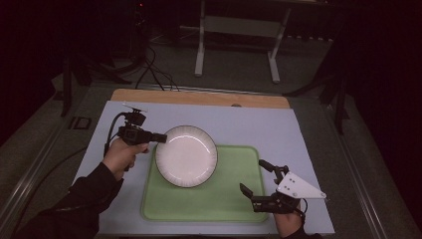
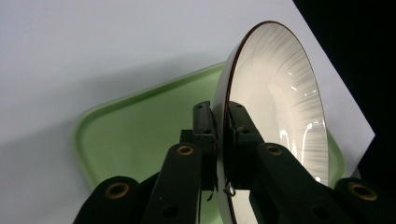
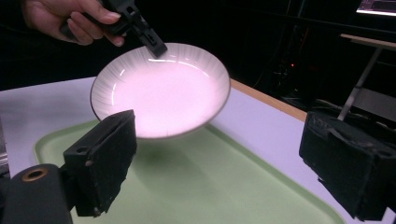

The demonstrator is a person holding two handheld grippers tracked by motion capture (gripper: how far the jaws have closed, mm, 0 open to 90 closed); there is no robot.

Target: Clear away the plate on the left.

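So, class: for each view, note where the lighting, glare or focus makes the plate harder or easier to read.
High view: dark surroundings, the plate glares white and its ribbing is hard to make out. Left gripper view: the ribbing is crisp, with small highlights, and the jaws are sharp. Right gripper view: the plate's centre is blown out pinkish, and it shadows the green tray.

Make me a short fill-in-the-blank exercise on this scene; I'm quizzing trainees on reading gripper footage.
1. The left gripper is shut on the rim of the white ____.
2. The plate hangs above a ____ tray.
3. The right gripper has its jaws ____, with nothing between them.
4. The tray lies on a pale ____ covering the table.

Missing words: plate; green; open; mat
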